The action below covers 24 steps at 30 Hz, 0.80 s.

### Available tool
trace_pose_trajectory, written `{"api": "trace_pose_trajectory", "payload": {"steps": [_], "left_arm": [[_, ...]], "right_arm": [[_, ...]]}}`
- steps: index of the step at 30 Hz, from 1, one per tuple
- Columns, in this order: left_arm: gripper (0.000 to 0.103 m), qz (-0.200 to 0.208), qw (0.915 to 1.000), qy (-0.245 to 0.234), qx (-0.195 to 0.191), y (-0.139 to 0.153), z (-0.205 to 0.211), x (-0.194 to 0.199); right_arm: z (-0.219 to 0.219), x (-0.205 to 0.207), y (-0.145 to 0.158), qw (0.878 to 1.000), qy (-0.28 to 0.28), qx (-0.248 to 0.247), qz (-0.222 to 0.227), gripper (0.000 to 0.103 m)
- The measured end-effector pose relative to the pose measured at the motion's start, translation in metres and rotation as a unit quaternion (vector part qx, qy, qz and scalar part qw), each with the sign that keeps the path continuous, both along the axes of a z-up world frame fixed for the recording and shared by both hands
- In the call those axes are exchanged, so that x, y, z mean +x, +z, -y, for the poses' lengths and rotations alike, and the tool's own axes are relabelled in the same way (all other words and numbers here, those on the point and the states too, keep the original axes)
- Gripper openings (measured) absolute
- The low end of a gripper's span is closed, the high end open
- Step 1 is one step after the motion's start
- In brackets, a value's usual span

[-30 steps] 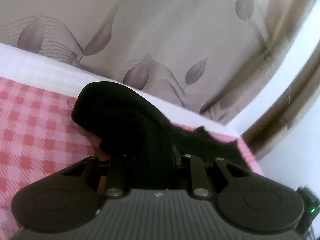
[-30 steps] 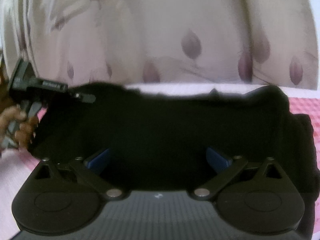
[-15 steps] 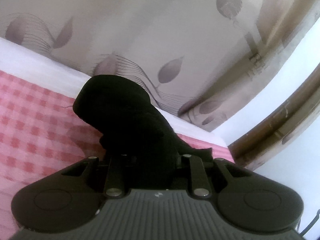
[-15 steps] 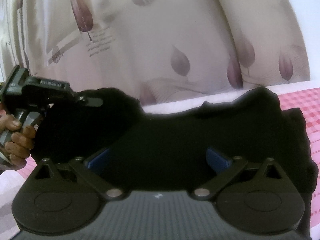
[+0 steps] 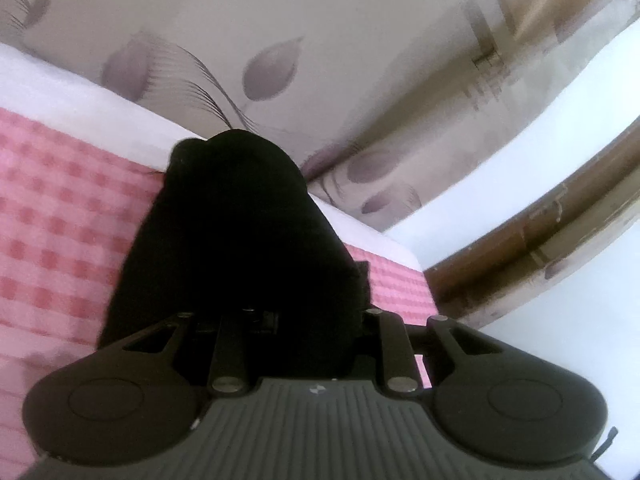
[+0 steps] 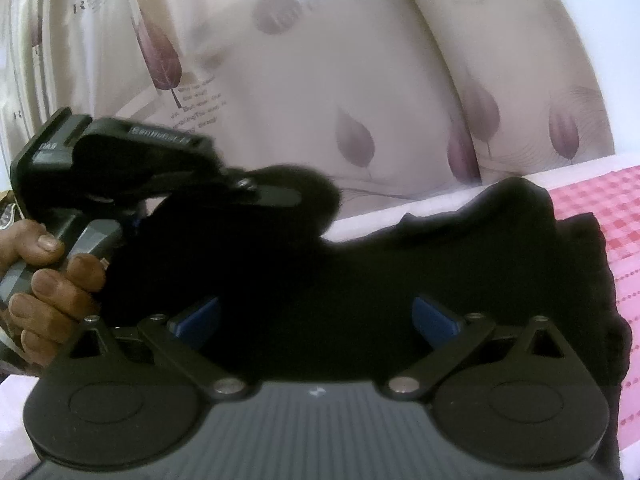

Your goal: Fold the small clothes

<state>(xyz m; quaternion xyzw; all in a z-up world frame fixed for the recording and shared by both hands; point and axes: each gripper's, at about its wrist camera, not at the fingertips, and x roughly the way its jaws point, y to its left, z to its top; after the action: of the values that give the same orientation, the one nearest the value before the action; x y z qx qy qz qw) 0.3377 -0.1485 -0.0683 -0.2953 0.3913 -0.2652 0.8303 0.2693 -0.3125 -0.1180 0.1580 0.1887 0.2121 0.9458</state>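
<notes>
A: What has changed since a second ago?

B: In the right wrist view, the left gripper (image 6: pixel 276 196) has travelled from the far left edge in toward the middle, carrying a fold of the black garment (image 6: pixel 360 280) with it. The hand (image 6: pixel 48 280) gripping its handle now shows larger, with its fingernails clear. In the left wrist view the curtain has slid leftward and more of the white wall and a brown frame (image 5: pixel 540 248) shows on the right.

A: What is the left gripper doing?

B: Its jaws are narrowed on a bunched corner of the black garment (image 5: pixel 240 240), which rises in a dark hump straight ahead of the camera and hides the fingertips.

A: And the right gripper?

B: The right gripper (image 6: pixel 316 316) has its blue pads (image 6: pixel 434 316) set wide apart, with black cloth filling the gap between them. Whether the pads press on the cloth cannot be told; it is all one dark mass.

A: Where does the garment lie?

B: On a pink and white checked cloth (image 5: pixel 60 240), spread across the near side of the surface, with its left portion lifted off it. A pale curtain printed with mauve leaves (image 6: pixel 360 80) hangs behind.
</notes>
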Motion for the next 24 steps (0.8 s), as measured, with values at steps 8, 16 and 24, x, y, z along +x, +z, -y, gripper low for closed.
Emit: {"api": "trace_pose_trajectory", "payload": {"steps": [8,16,24], "left_arm": [[0.045,-0.027,0.9991,-0.024,-0.023,-0.006,0.034,0.010],[0.092,-0.028,0.9919,-0.078,-0.096,0.002,0.039,0.012],[0.103,0.078,0.9812,-0.062,-0.165,0.036,-0.033,-0.024]], "right_arm": [[0.009,-0.002,0.000,1.000,-0.014,0.020,-0.005,0.103],[0.015,0.003,0.001,0.999,0.009,0.044,-0.018,0.103],[0.037,0.012,-0.005,0.990,0.028,0.125,-0.056,0.103]]}}
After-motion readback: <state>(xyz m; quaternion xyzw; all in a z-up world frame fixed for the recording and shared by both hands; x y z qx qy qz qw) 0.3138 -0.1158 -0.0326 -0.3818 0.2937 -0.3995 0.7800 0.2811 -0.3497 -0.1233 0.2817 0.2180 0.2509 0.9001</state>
